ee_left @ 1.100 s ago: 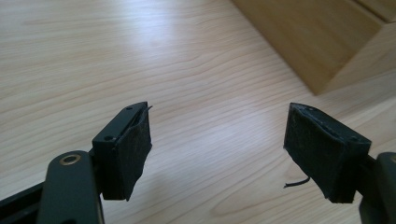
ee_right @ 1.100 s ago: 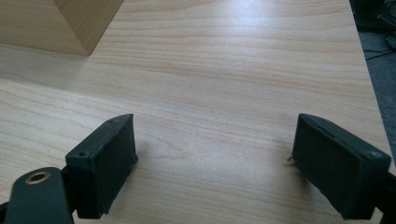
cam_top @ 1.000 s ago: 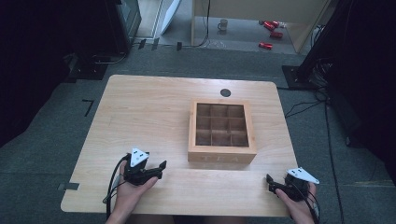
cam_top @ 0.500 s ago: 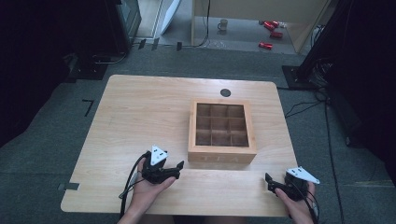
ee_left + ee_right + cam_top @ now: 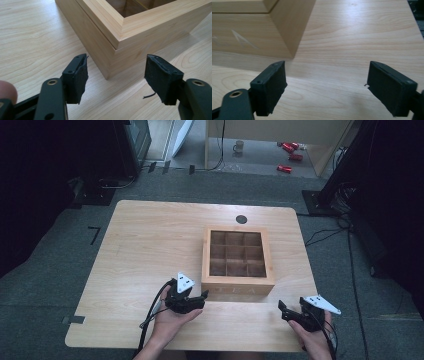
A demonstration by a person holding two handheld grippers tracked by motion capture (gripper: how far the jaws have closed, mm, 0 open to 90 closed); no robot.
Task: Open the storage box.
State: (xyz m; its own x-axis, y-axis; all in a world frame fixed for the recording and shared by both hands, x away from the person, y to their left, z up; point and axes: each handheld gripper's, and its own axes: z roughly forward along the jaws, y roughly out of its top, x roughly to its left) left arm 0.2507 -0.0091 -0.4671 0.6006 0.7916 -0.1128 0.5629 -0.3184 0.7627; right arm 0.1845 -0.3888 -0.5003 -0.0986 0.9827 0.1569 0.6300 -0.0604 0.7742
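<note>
L gripper point(image 5: 196, 299) fingers spread, w/ the tea box's point(image 5: 238, 285) near-left corner between them, prob. lining up to grip it; R gripper point(image 5: 289, 313) fingers also spread, empty, off the box's near-right corner on the desk point(image 5: 145, 245).
</note>
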